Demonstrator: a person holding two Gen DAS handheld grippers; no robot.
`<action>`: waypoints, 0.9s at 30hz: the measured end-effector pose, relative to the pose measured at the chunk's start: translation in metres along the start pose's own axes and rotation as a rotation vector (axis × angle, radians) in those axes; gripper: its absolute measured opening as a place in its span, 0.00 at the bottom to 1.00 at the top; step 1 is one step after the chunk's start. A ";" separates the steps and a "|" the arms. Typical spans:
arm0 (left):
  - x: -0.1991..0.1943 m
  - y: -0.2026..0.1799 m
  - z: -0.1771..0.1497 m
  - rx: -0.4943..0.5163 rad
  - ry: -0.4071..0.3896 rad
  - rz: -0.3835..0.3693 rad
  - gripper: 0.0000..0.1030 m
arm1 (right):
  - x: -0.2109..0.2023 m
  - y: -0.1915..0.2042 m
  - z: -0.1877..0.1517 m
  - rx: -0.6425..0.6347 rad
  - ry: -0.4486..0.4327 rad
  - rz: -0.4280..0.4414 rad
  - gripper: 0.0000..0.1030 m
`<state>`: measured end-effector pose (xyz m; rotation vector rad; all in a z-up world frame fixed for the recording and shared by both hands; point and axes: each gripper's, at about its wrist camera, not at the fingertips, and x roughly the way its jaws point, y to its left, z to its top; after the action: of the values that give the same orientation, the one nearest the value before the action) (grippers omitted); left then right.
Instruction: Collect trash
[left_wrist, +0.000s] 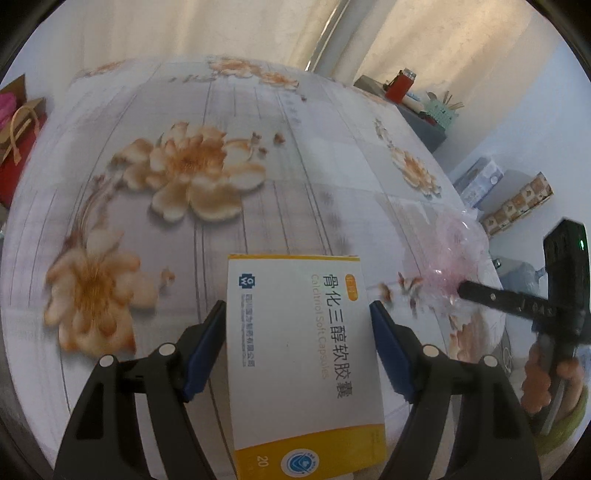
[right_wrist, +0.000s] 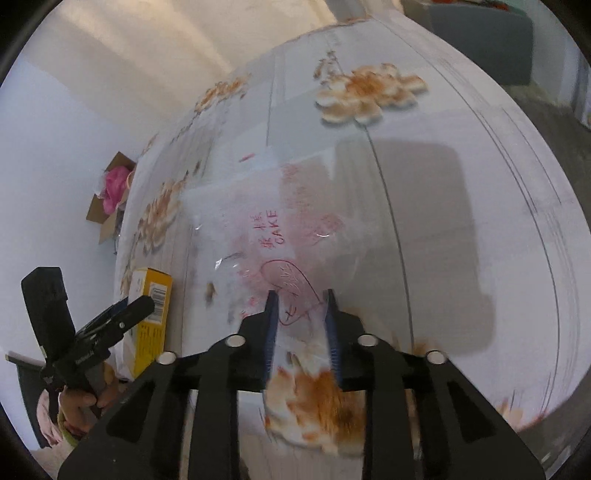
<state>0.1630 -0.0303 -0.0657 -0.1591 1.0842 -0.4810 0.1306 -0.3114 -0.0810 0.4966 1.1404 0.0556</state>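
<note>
Left gripper (left_wrist: 298, 314) clamps the white-and-yellow cardboard medicine box (left_wrist: 303, 347), lifted over the floral tablecloth (left_wrist: 177, 177).

Right gripper (right_wrist: 300, 306), jaws narrowed on the clear crinkly plastic bag with red print (right_wrist: 269, 236). Firmness of pinch: cannot tell.

Risk: thin film slips out; box twists if squeeze eases.

Blurred: bag's far edge. No bin visible.

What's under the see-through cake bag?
Under the clear cake bag lies the flowery tablecloth; its pattern shows through the plastic. The right gripper pinches the bag's near edge. Nothing else shows beneath, though blur hides details.
</note>
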 end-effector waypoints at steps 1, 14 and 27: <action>-0.002 -0.001 -0.003 0.001 0.000 0.003 0.73 | -0.001 0.000 -0.003 0.001 -0.007 -0.005 0.50; -0.013 -0.002 -0.004 -0.016 -0.020 0.023 0.77 | -0.014 0.016 0.005 -0.036 -0.113 -0.016 0.90; 0.001 -0.008 -0.003 0.019 -0.003 0.058 0.78 | 0.023 0.046 0.018 -0.194 -0.064 -0.164 0.92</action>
<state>0.1587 -0.0378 -0.0653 -0.1110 1.0785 -0.4386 0.1656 -0.2698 -0.0761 0.2296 1.0965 0.0077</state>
